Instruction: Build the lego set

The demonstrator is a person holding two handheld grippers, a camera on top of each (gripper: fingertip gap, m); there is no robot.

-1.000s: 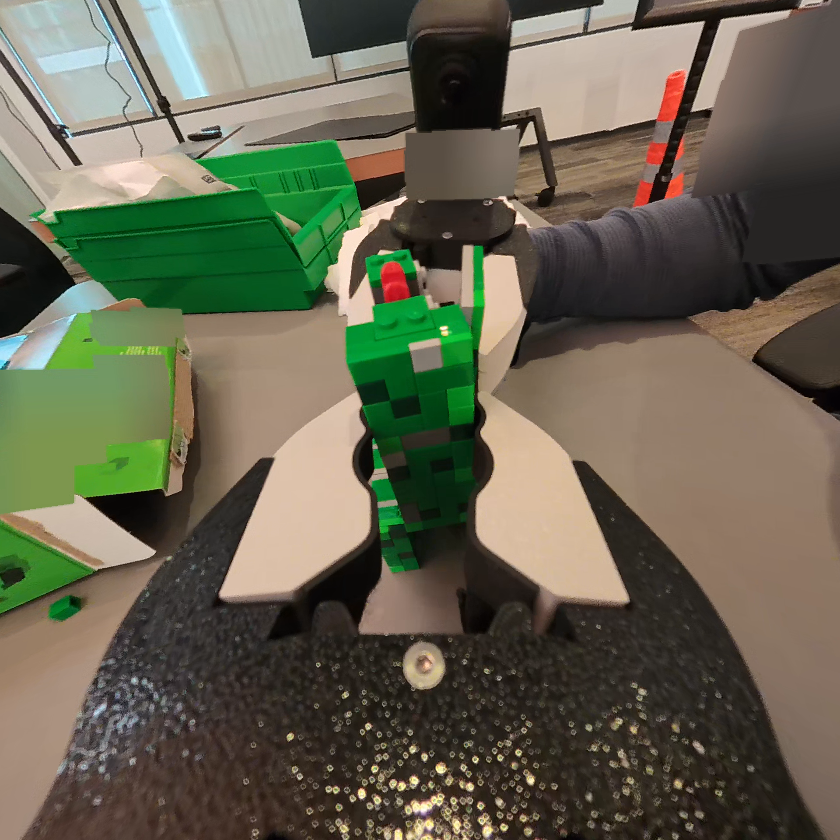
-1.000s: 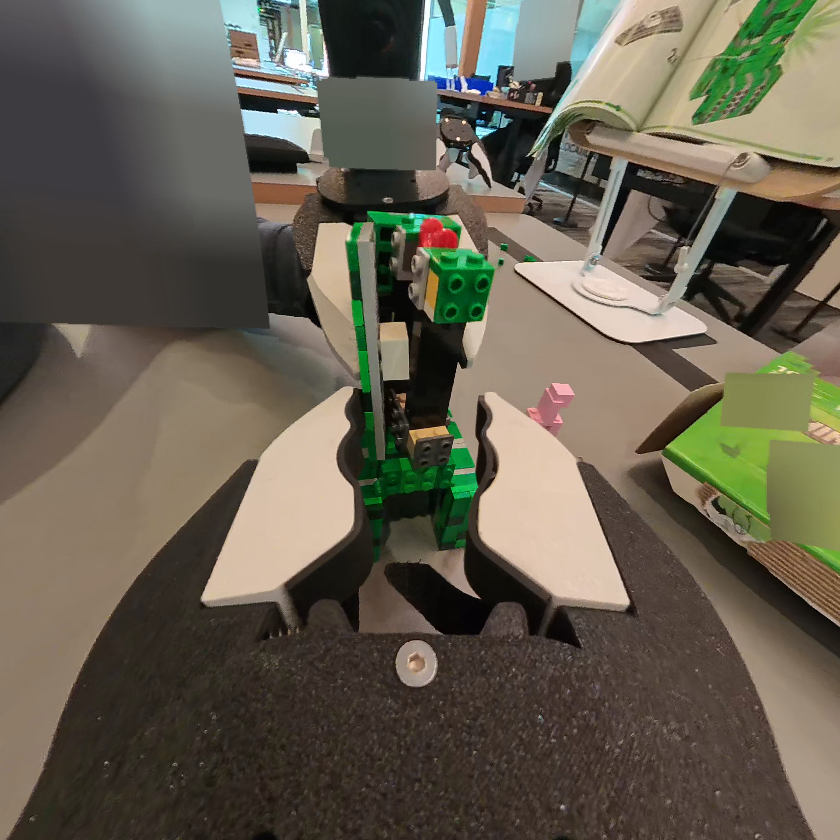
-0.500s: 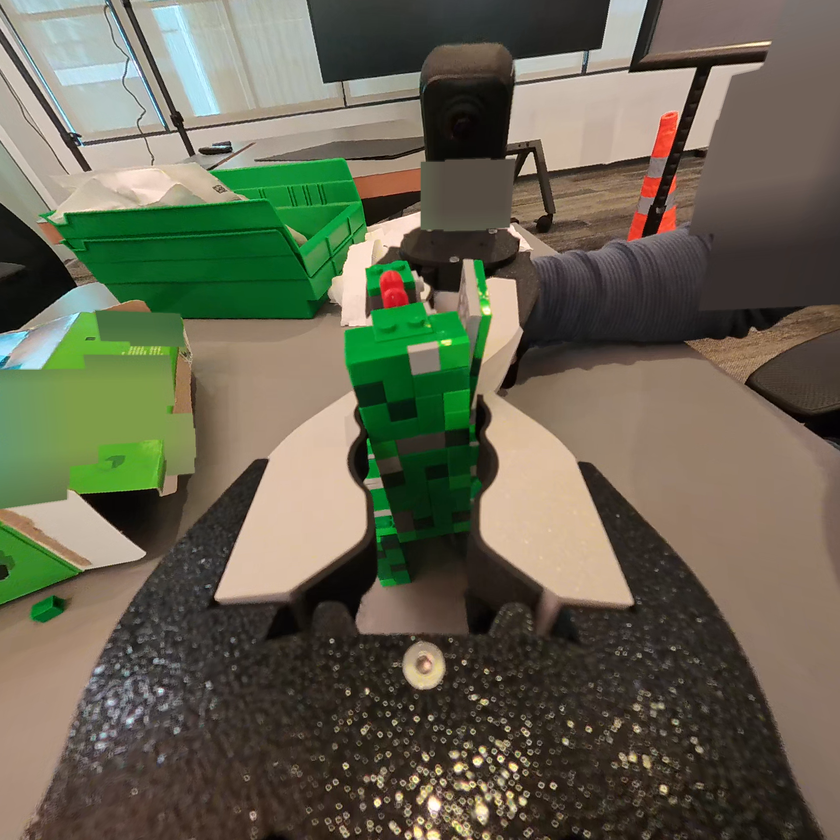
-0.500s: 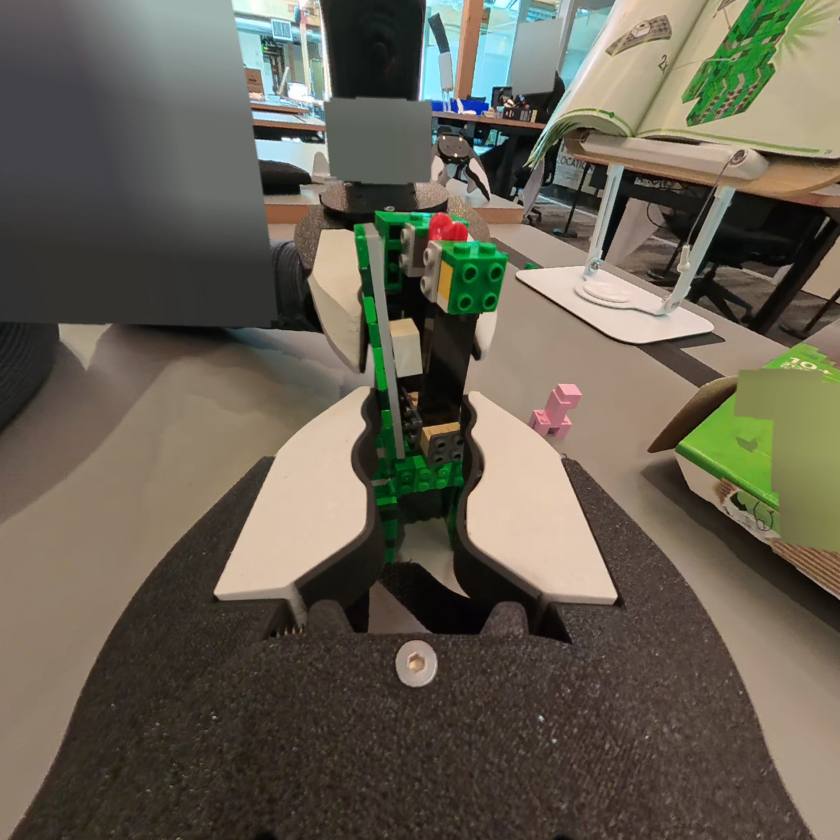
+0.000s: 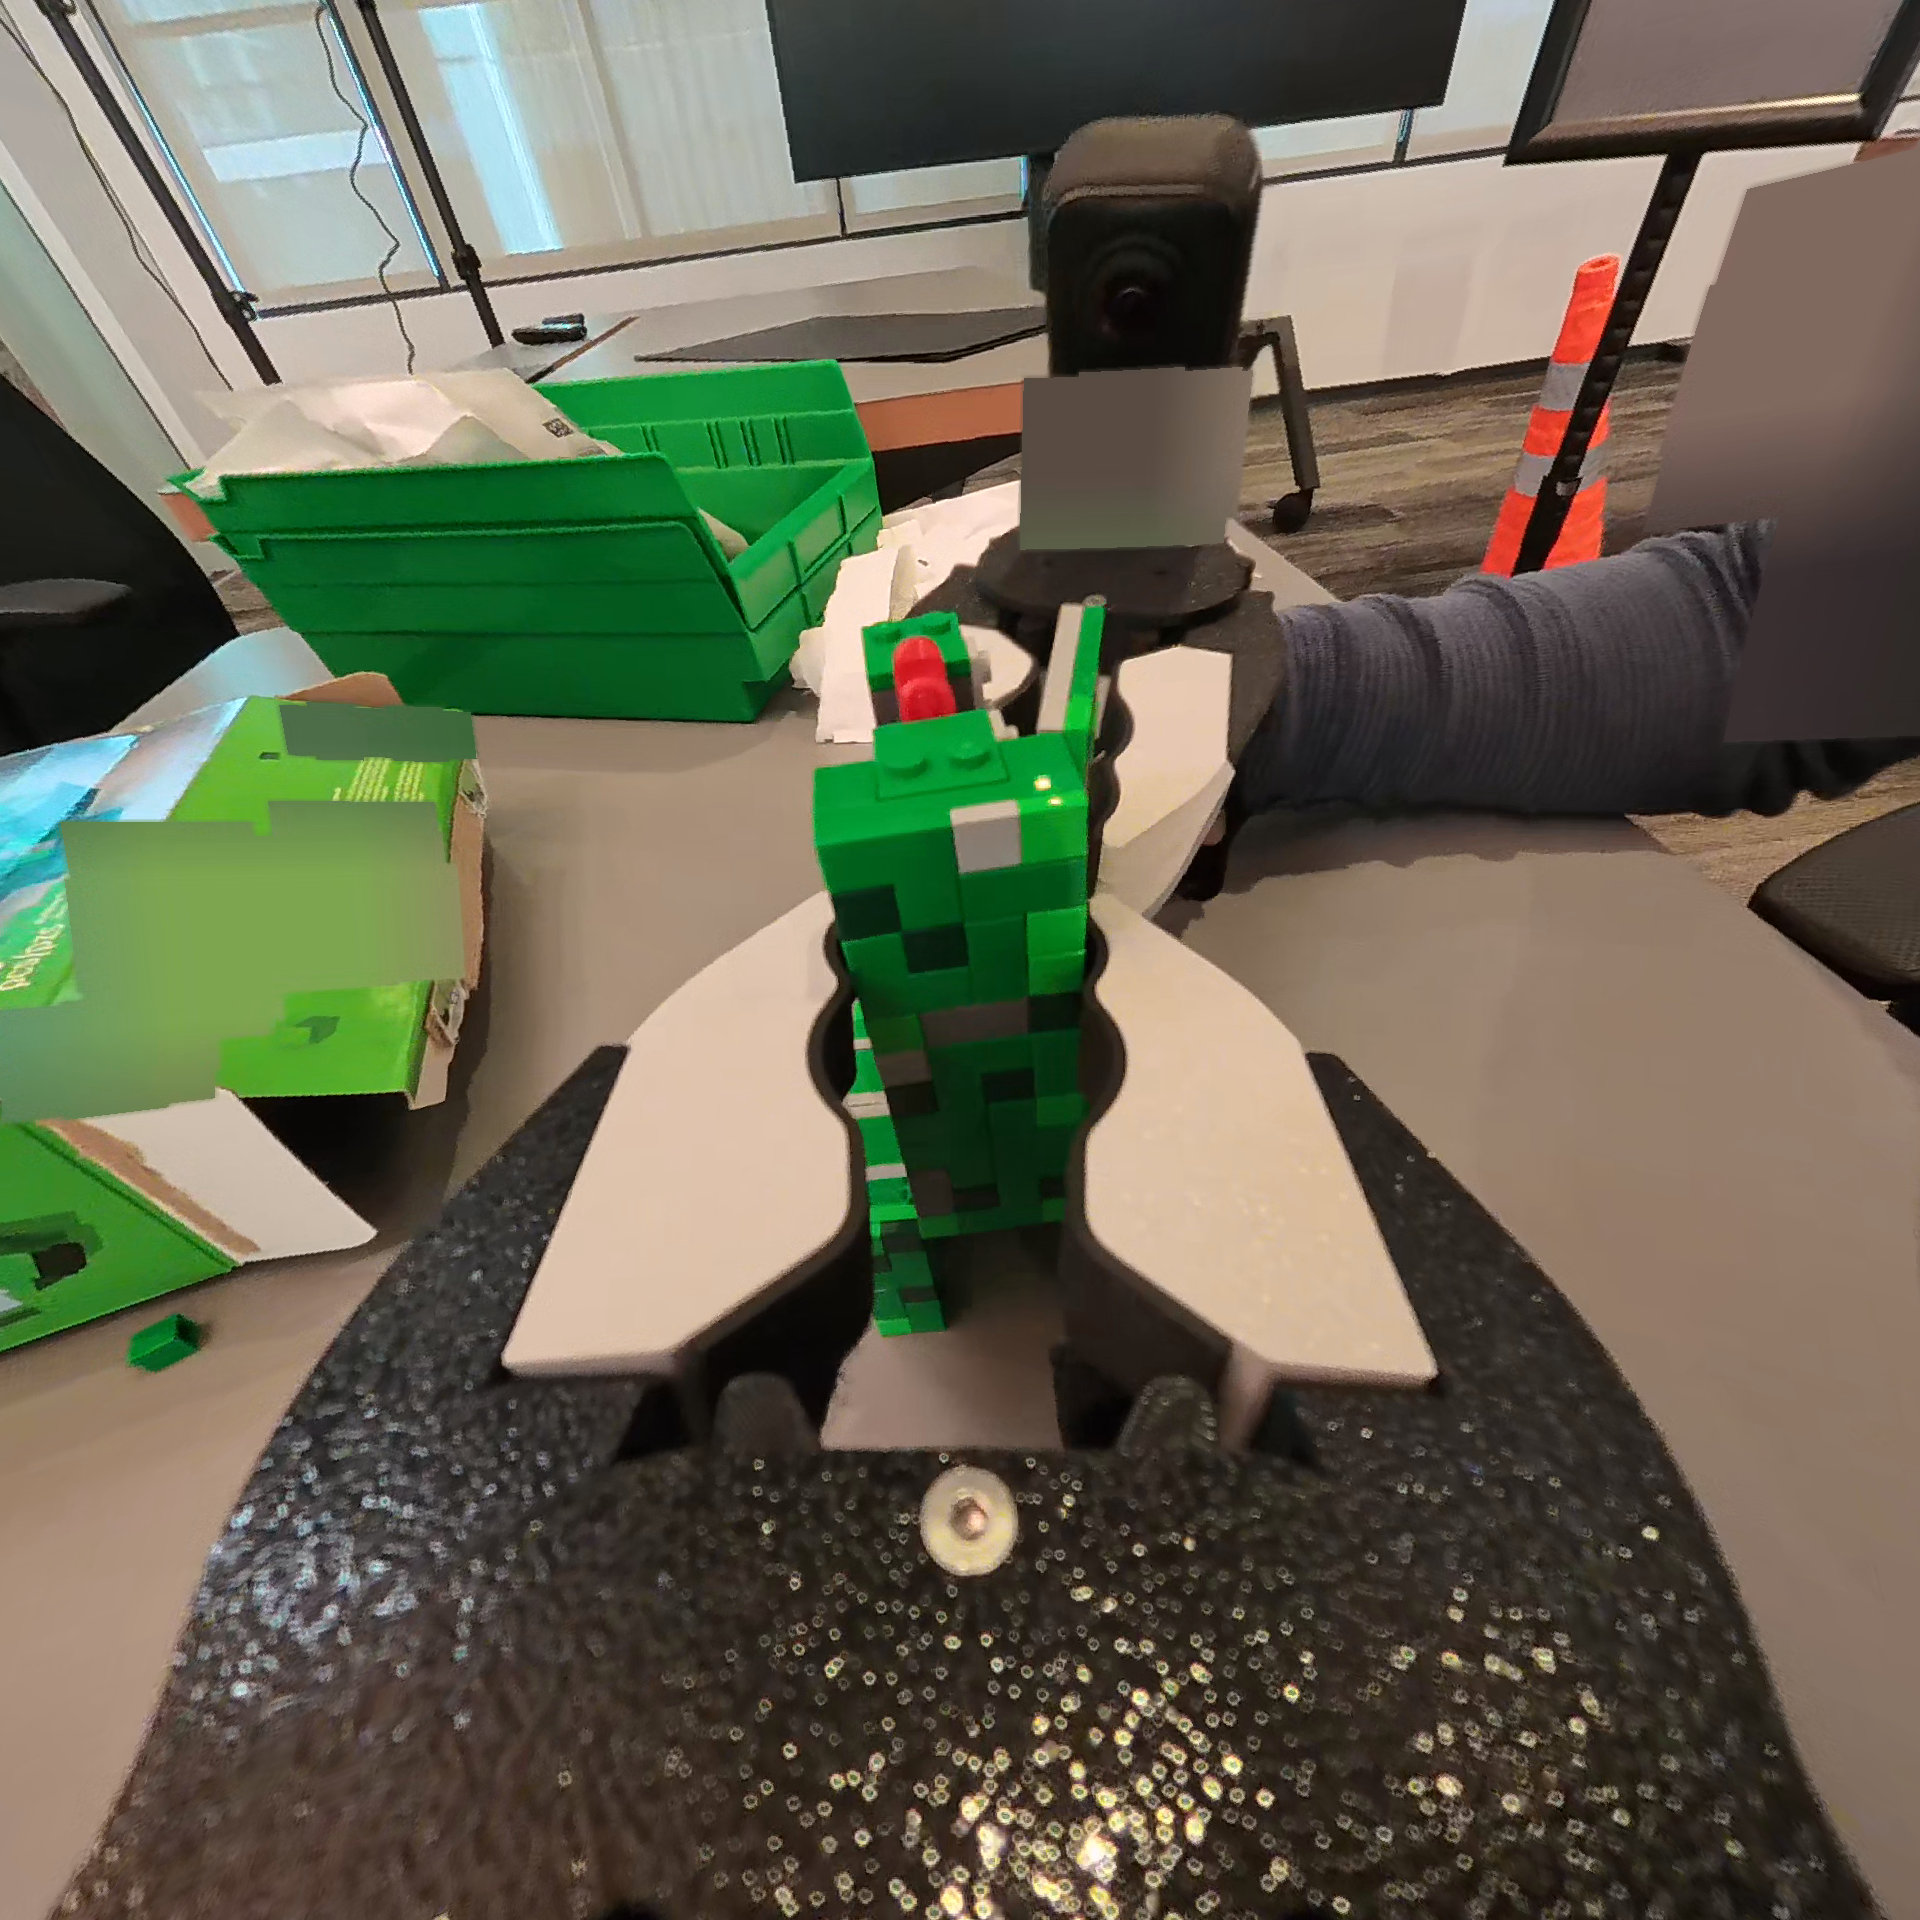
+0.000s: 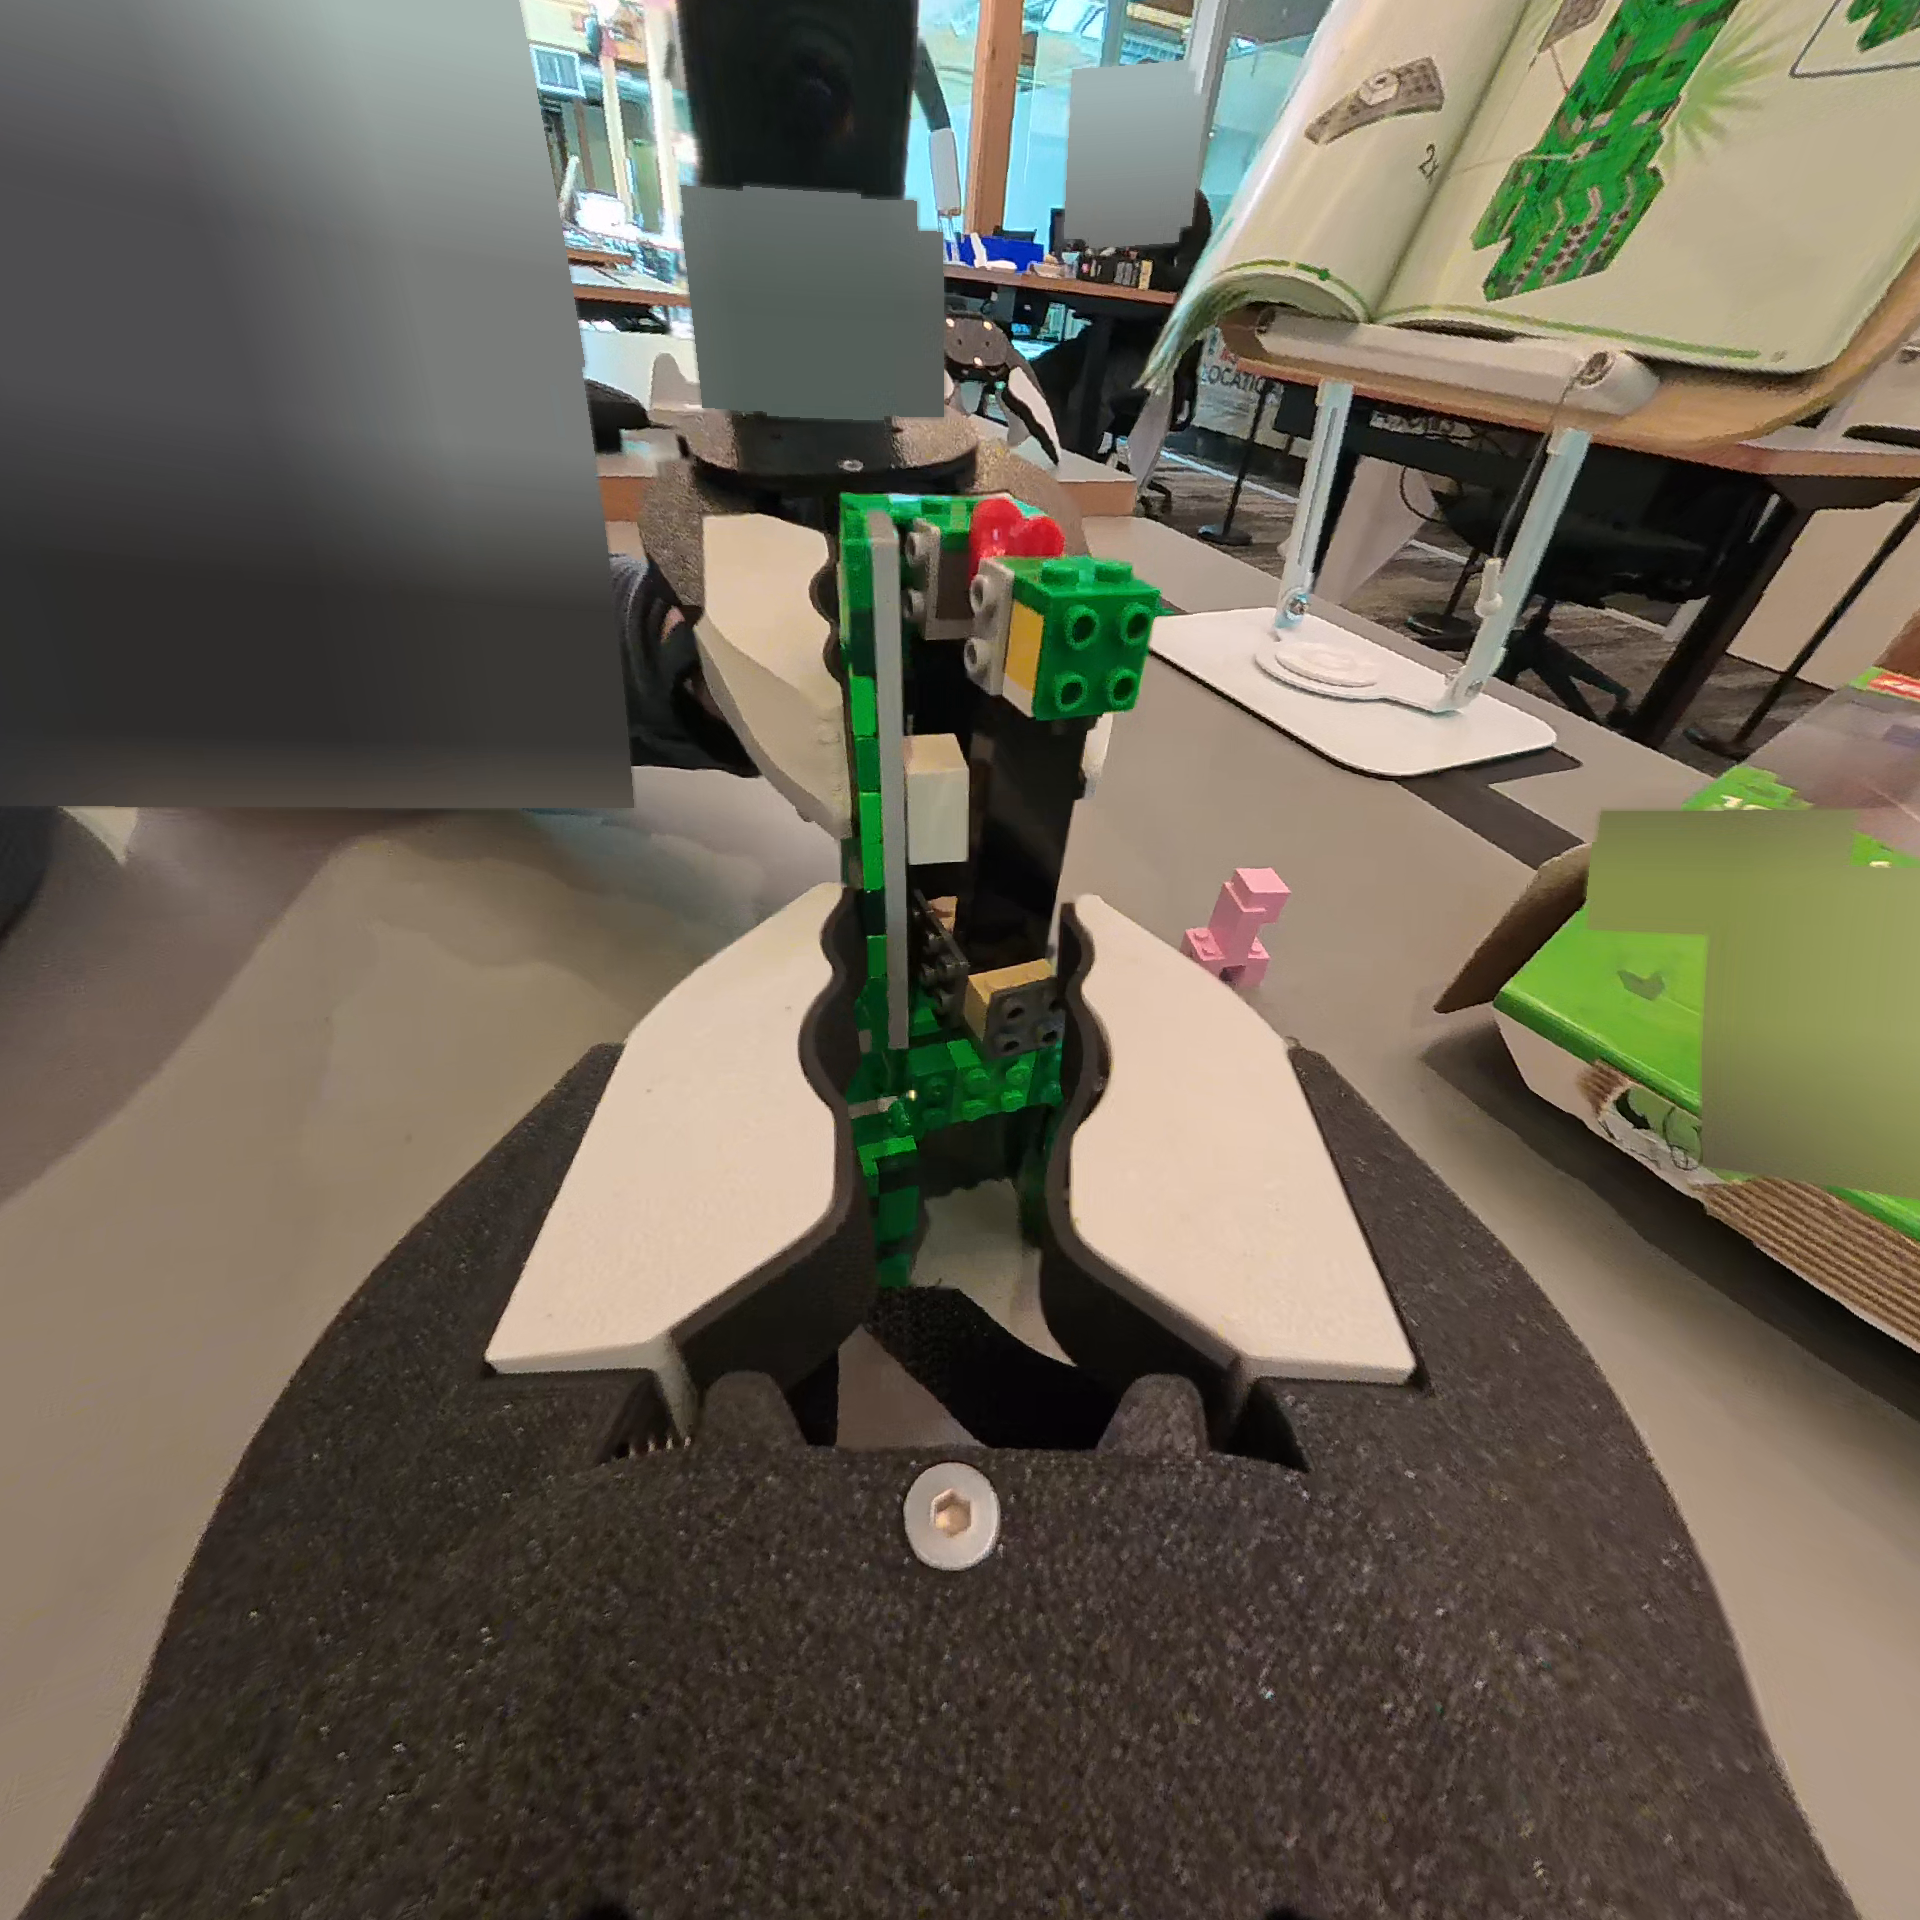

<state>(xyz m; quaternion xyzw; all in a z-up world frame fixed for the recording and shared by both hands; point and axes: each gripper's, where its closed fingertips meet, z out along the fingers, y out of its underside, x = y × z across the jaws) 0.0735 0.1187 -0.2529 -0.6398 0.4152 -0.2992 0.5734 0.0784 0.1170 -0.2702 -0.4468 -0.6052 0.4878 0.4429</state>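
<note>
Left wrist view, tool: my left gripper (image 5: pixel 961 935) pinches the green brick tower (image 5: pixel 961 997); both white fingers (image 5: pixel 727 1174) press against its sides, about halfway up its height.
Left wrist view, held thing: the tower stands upright on the grey table (image 5: pixel 1455 1039), built of light and dark green bricks with a few grey ones, and a red piece (image 5: pixel 916 675) sits at the top behind the front face.
Left wrist view, opposite tool: my right gripper (image 5: pixel 1101 717) reaches in from the far side, its white fingers against the upper part of the same tower; a dark blue sleeve (image 5: pixel 1507 686) extends behind it.
Left wrist view, surroundings: a green printed box (image 5: pixel 260 914) lies open at left, a small loose green brick (image 5: pixel 164 1342) beside it, and green bins (image 5: pixel 540 561) stand farther back. An orange cone (image 5: pixel 1558 416) stands on the floor.
Right wrist view, tool: my right gripper (image 6: pixel 951 977) clamps the tower's open back side (image 6: pixel 935 831); the fingertips press on the green wall at left and the dark grey brick at right.
Right wrist view, opposite tool: the left gripper (image 6: pixel 894 665) holds the tower from behind.
Right wrist view, surroundings: a pink brick figure (image 6: pixel 1236 925) stands just to the right on the table, and an open booklet (image 6: pixel 1558 177) rests on a white stand (image 6: pixel 1403 675) farther off.
</note>
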